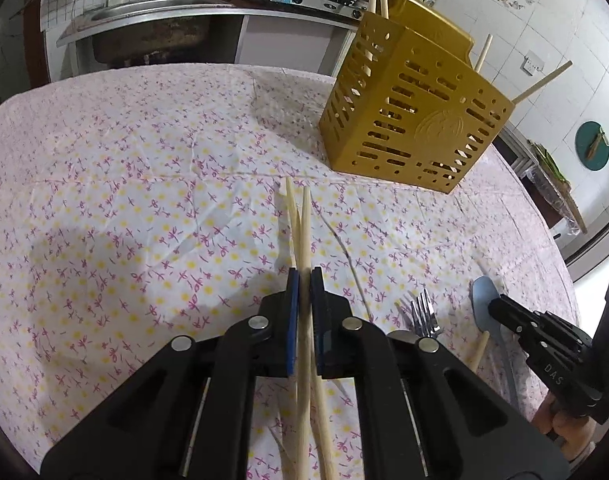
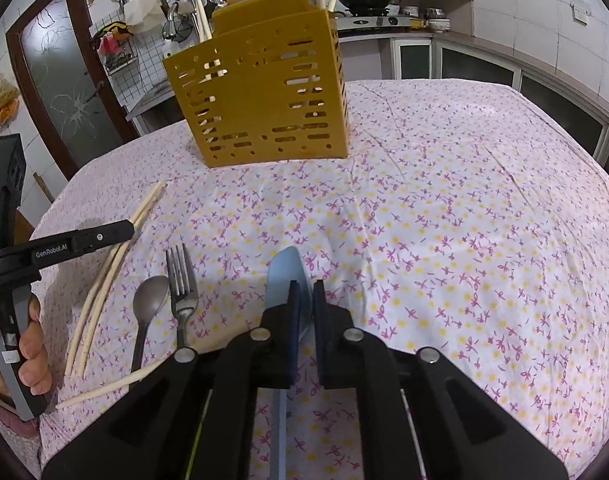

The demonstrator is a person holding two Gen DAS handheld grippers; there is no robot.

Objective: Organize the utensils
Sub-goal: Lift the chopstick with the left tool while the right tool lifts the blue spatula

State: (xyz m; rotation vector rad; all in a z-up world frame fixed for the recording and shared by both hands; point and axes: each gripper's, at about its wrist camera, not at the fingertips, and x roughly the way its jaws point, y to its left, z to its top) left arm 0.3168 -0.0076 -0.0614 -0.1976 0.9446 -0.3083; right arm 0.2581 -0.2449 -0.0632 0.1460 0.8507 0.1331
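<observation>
My left gripper [image 1: 304, 276] is shut on a pair of pale wooden chopsticks [image 1: 298, 220] that lie on the flowered tablecloth and point toward the yellow slotted utensil holder [image 1: 416, 120]. From the right wrist view the same gripper [image 2: 130, 229] reaches in from the left onto those chopsticks [image 2: 116, 256]. My right gripper [image 2: 306, 286] has its jaws closed narrowly on the edge of a light blue spoon [image 2: 282, 276] that lies flat on the cloth. The holder [image 2: 260, 92] stands upright beyond it with several chopsticks inside.
A metal fork [image 2: 181, 280], a metal spoon [image 2: 150, 300] and one loose chopstick [image 2: 104, 390] lie between the two grippers. A person's hand [image 2: 30, 344] grips the left tool's handle. Kitchen counters, a sink and a stove stand behind the table.
</observation>
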